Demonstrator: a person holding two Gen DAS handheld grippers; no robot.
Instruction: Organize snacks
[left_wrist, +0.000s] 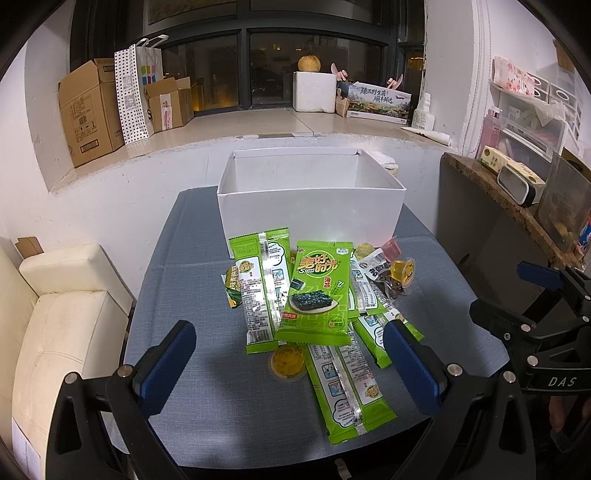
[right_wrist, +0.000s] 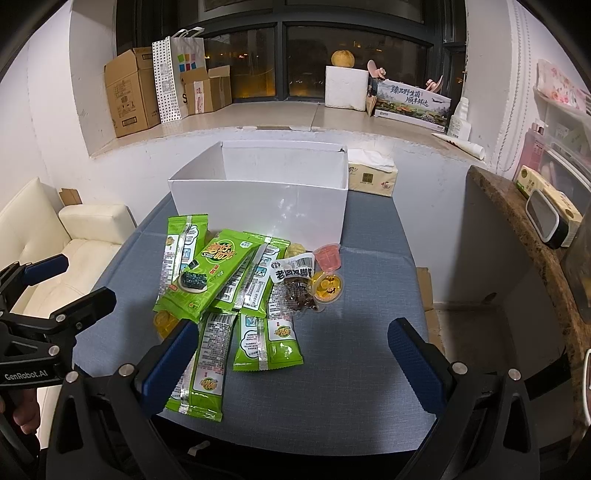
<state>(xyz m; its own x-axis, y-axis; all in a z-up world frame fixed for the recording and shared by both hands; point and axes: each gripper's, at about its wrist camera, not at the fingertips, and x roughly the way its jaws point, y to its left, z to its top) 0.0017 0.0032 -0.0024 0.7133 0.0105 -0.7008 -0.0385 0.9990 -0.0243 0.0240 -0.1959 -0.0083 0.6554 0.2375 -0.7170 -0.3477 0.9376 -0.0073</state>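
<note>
centrally on the grey-blue table (left_wrist: 192, 258), a heap of snacks lies just in front of the white box (left_wrist: 310, 206), whose open top shows in the upper middle of both views. topmost is the seaweed packet (left_wrist: 314, 295), face up, lying across several green packets turned back-side up; one long green packet (left_wrist: 347, 391) reaches toward the lower edge of the frame. a yellow jelly cup (left_wrist: 288, 363) sits partly tucked under the pile's near edge, and another orange jelly cup (right_wrist: 327, 286) and a pink jelly cup (right_wrist: 328, 256) touch the clear chicken-feet pack (right_wrist: 295, 288) at the pile's right side. the left gripper (left_wrist: 290, 365) hangs low in the frame with its blue pads spread wide, holding nothing, its right pad overlapping a packet's edge in the picture. the right gripper (right_wrist: 291, 367) is likewise spread and empty; bare cloth shows between its pads toward the lower right. a tissue pack (right_wrist: 371, 173) stands beside the box's far right corner.
</note>
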